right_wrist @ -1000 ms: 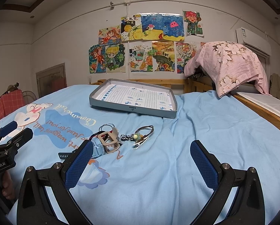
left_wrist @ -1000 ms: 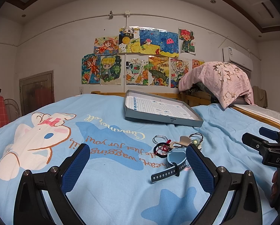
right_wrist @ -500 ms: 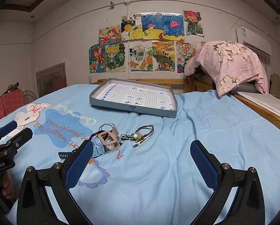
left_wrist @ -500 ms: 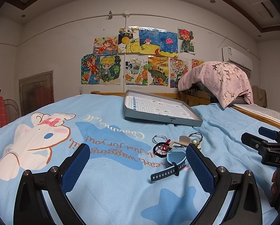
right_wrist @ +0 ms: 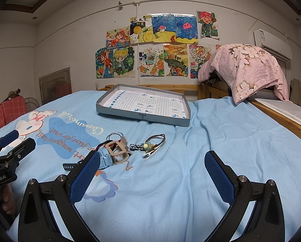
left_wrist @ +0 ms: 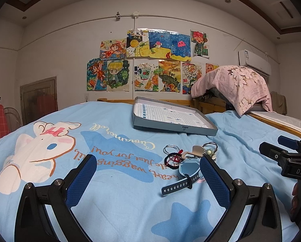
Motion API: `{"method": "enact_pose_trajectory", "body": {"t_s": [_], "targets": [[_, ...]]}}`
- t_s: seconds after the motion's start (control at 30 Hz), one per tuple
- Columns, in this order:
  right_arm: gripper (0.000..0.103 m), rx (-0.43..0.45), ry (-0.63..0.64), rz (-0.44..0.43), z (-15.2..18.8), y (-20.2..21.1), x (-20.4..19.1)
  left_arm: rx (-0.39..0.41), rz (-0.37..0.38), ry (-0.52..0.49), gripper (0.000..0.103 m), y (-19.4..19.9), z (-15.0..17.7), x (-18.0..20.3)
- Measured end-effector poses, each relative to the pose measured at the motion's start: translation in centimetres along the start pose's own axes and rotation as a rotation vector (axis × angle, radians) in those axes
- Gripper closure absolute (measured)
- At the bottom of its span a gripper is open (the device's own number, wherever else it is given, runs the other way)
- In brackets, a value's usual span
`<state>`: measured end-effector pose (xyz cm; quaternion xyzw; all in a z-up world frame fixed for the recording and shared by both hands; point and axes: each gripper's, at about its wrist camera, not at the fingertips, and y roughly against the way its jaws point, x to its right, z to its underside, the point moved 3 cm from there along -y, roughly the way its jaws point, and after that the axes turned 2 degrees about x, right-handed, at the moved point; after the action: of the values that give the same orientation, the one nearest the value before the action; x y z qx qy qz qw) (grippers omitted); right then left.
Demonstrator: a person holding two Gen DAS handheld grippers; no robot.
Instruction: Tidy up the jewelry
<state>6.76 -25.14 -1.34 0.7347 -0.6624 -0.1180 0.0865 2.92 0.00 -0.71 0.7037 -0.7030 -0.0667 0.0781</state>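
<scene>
The room has a white wall point(left_wrist: 55, 50) covered in the middle with many colourful drawings point(right_wrist: 156, 44), and an air conditioner point(right_wrist: 273, 42) hangs high on the right. A bed point(right_wrist: 220, 133) with a light blue sheet, printed with a white cartoon rabbit point(left_wrist: 35, 147) and curly writing, fills the lower part of both views. At its right side a pink flowered cloth point(right_wrist: 249, 68) lies over something near the wooden frame. Toward the far end of the bed sits a shallow grey tray point(right_wrist: 142, 117) with a squared paper lining.

Nearer than the tray, the jewelry lies in a small heap on the sheet: a light blue watch point(left_wrist: 187, 171) with a dark strap, a beige buckle piece point(right_wrist: 118, 151), a red and black cord bracelet point(left_wrist: 172, 159), thin wire rings point(left_wrist: 170, 148) and a key ring with a pale bead point(right_wrist: 148, 145).

The left hand-held gripper point(left_wrist: 148, 175) is wide open and holds nothing; the heap is just beyond its right finger. The right hand-held gripper point(right_wrist: 152, 171) is wide open too, empty, with the heap just beyond its left finger.
</scene>
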Motion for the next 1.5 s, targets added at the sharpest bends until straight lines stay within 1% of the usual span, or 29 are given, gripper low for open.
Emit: {"method": "enact_pose_trajectory", "body": {"t_s": [1.03, 1.17, 1.2, 1.23, 1.37, 1.5], "targets": [[0.001, -0.004, -0.001, 0.0, 0.2, -0.2, -0.2, -0.001, 0.001, -0.002, 0.0, 0.0, 0.0, 0.0], [0.001, -0.005, -0.011, 0.008, 0.5, -0.4, -0.2, -0.013, 0.039, 0.011, 0.0, 0.0, 0.0, 0.0], [0.001, -0.004, -0.017, 0.008, 0.8, -0.5, -0.3, -0.018, 0.044, 0.014, 0.0, 0.0, 0.1, 0.1], [0.001, -0.004, -0.024, 0.008, 2.0, -1.0, -0.6, -0.025, 0.054, 0.019, 0.0, -0.2, 0.1, 0.2], [0.001, -0.001, -0.042, 0.014, 1.5, -1.2, 0.2, -0.056, 0.095, 0.037, 0.0, -0.9, 0.0, 0.5], [0.001, 0.003, -0.019, 0.017, -0.2, -1.6, 0.8, -0.085, 0.133, 0.047, 0.0, -1.9, -0.6, 0.9]]}}
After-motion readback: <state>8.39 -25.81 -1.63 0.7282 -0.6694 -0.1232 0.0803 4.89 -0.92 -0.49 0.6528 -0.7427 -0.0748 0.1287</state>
